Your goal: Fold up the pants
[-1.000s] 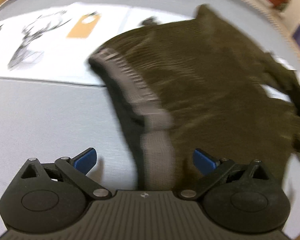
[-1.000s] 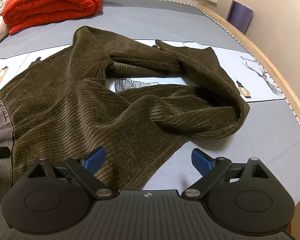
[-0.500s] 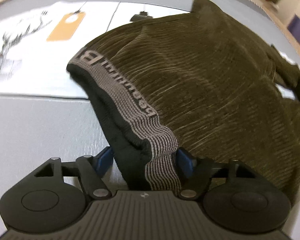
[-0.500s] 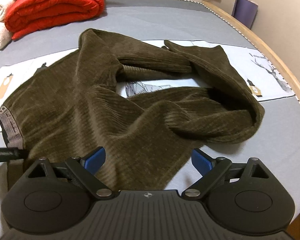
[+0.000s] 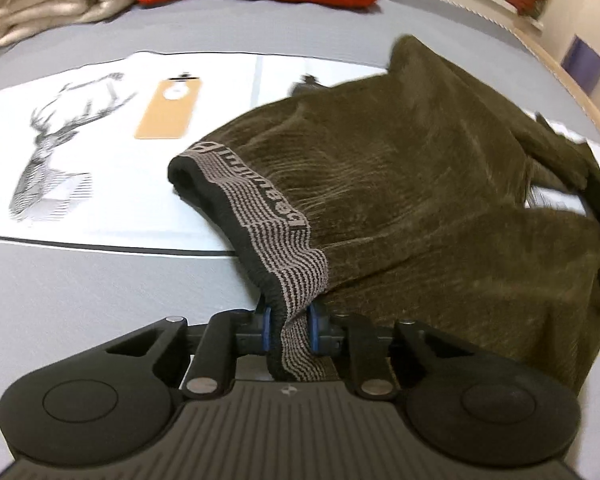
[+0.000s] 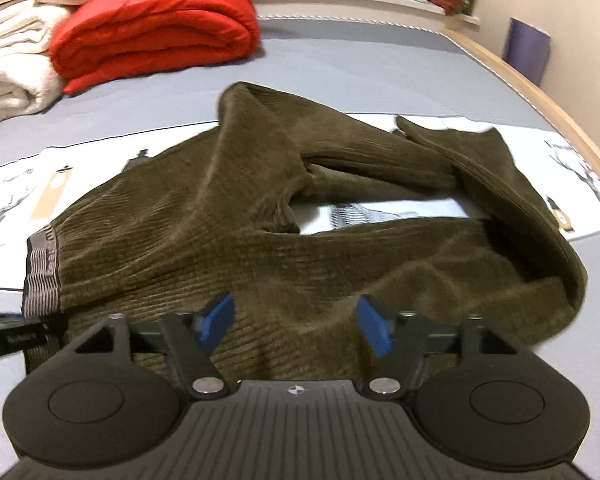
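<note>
The left gripper (image 5: 288, 330) is clamped on the waistband (image 5: 260, 216) of the pants (image 5: 420, 200); its blue pads (image 5: 265, 330) pinch the striped grey band, which rises ahead of the jaws and curves away to the left. Dark lettering runs along the band, but only fragments such as "be" can be made out. The olive corduroy spreads ahead and to the right of these jaws over a grey bed (image 5: 80, 300).

The right gripper (image 6: 296, 322) stands wide open with nothing held, its pads (image 6: 216, 320) hovering over the pants' near edge. Ahead of it the legs lie twisted, looping around a patch of white printed sheet (image 6: 360, 212). Far ahead left sits a red blanket (image 6: 152, 28).
</note>
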Available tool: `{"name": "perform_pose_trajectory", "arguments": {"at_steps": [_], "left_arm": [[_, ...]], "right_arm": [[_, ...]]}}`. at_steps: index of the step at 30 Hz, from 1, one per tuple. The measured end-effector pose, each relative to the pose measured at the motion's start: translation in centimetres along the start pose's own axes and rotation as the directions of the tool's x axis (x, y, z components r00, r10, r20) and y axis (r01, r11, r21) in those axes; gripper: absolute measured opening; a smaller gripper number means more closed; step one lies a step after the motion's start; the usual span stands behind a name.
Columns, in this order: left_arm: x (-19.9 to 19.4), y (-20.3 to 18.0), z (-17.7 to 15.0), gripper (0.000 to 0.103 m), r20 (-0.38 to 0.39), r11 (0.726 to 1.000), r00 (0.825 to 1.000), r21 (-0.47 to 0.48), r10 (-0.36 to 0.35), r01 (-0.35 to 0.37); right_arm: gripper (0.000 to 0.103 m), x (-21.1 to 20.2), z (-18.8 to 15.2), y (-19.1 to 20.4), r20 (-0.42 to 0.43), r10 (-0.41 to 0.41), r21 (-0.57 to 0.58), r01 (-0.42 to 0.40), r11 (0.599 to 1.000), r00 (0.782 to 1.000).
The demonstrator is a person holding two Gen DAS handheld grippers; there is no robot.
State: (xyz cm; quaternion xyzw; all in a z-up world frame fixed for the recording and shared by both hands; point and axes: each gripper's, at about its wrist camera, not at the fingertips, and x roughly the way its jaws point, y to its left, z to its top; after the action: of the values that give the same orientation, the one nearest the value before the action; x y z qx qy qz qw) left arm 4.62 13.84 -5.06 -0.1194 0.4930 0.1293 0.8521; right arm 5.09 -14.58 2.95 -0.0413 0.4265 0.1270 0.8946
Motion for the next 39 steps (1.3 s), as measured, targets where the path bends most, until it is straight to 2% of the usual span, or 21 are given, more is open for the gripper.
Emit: {"name": "perform_pose_trajectory", "arguments": {"at_steps": [3, 9, 17, 22, 26, 27, 28, 29, 31, 32, 35, 36, 39], "left_arm": [[-1.2, 2.3, 0.5, 0.018, 0.008, 0.999, 1.0, -0.051, 0.001, -0.001], [-3.2, 6.0, 0.2, 0.017, 0.015, 0.994, 0.998, -0.097, 0.055, -0.053], [-4.8, 12.0, 0.1, 0.014, -0.011, 0.971, 0.989, -0.189, 0.149, -0.148], [-5.9, 14.1, -0.2, 0.014, -0.051, 0.936, 0.97, -0.256, 0.237, -0.242], [-6.9, 13.9, -0.1, 0.016, -0.078, 0.903, 0.954, -0.306, 0.29, -0.3], [-7.3, 13.7, 0.0, 0.02, -0.08, 0.894, 0.95, -0.322, 0.301, -0.31], [-7.5, 13.4, 0.0, 0.031, -0.082, 0.881, 0.944, -0.341, 0.319, -0.327], [-7.5, 13.4, 0.2, 0.037, -0.084, 0.864, 0.937, -0.364, 0.34, -0.347], [-8.2, 12.8, 0.2, 0.042, -0.074, 0.828, 0.915, -0.401, 0.397, -0.391], [-8.3, 12.4, 0.5, 0.043, -0.055, 0.822, 0.911, -0.412, 0.408, -0.393], [-9.5, 10.5, 1.2, 0.054, 0.035, 0.831, 0.92, -0.444, 0.391, -0.337], [-9.6, 9.5, 1.4, 0.06, 0.048, 0.846, 0.931, -0.437, 0.361, -0.306], [-8.3, 6.9, 1.8, 0.062, 0.044, 0.894, 0.966, -0.392, 0.255, -0.218]], "right_arm": [[0.053, 0.2, -0.1, 0.9, 0.009, 0.02, -0.03, -0.02, 0.999, 1.0], [0.053, 0.1, -0.2, 1.2, 0.012, 0.045, -0.027, -0.045, 0.999, 0.999], [0.053, -0.8, 0.2, 1.2, 0.051, 0.071, -0.036, -0.069, 0.997, 0.996], [0.053, -0.9, 0.8, -0.9, 0.057, 0.053, 0.018, -0.054, 0.998, 0.997], [0.053, -1.2, 1.8, -4.2, 0.084, 0.001, 0.084, -0.008, 0.996, 0.997], [0.053, -1.3, 2.1, -5.5, 0.089, -0.019, 0.116, 0.009, 0.993, 0.996], [0.053, -1.2, 2.5, -6.9, 0.092, -0.037, 0.151, 0.023, 0.988, 0.995], [0.053, -1.2, 2.6, -8.0, 0.092, -0.049, 0.183, 0.032, 0.983, 0.995], [0.053, -0.9, 3.0, -10.3, 0.09, -0.064, 0.24, 0.041, 0.97, 0.994], [0.053, -0.6, 3.3, -11.4, 0.091, -0.067, 0.271, 0.04, 0.962, 0.994], [0.053, 0.9, 4.0, -13.8, 0.09, -0.055, 0.348, 0.02, 0.937, 0.994], [0.053, 1.6, 4.2, -14.2, 0.094, -0.041, 0.366, 0.003, 0.931, 0.995], [0.054, 4.0, 5.1, -14.4, 0.083, 0.008, 0.41, -0.042, 0.911, 0.997]]}}
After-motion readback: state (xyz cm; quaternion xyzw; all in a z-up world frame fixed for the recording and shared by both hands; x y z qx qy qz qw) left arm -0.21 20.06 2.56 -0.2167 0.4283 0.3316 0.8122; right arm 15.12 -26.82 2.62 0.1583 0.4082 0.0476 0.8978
